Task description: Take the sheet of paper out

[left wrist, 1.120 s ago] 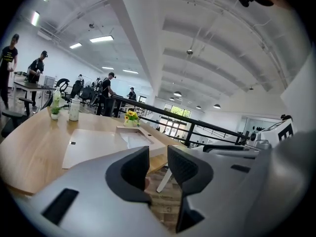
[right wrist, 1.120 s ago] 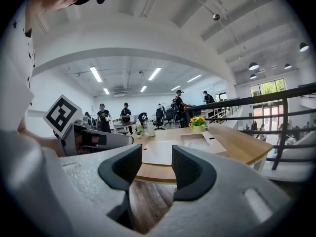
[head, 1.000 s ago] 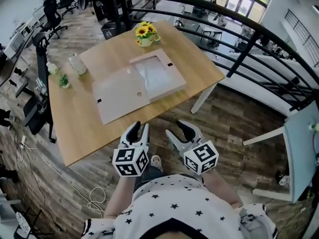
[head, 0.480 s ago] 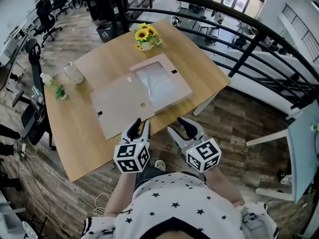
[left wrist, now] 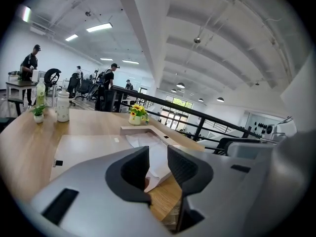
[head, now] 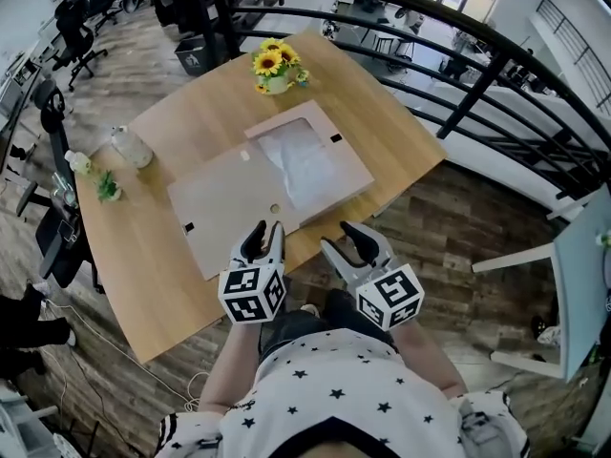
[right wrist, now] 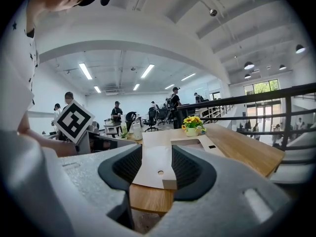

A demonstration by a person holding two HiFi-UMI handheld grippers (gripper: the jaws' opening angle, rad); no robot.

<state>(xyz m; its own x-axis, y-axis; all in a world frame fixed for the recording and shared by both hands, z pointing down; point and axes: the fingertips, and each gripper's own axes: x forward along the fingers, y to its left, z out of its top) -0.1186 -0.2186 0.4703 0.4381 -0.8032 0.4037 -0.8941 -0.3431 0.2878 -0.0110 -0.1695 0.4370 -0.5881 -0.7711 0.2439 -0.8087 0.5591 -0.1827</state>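
A flat pale cardboard box [head: 355, 173] lies open on the wooden table [head: 143, 275]. Its lid [head: 229, 208] is folded out flat to the left. Crumpled white paper [head: 304, 158] fills the box tray and shows beyond the left jaws as paper [left wrist: 148, 149] next to the lid [left wrist: 84, 147]. My left gripper [head: 265, 240] hovers at the table's near edge, open by a narrow gap and empty. My right gripper [head: 345, 243] hangs just off that edge, open and empty. In the right gripper view the lid [right wrist: 157, 163] and box [right wrist: 190, 143] lie ahead of the right gripper [right wrist: 156, 168].
A sunflower pot [head: 275, 68] stands at the table's far side. A white jar [head: 131, 146] and a small plant [head: 107, 189] sit at the left end. A black railing [head: 458, 74] runs behind the table, and office chairs [head: 52, 227] stand to the left. People work at desks in the background.
The view has shifted so the table sits nearer and lower in frame. Both grippers have come up to the table's near edge, jaws unchanged and empty.
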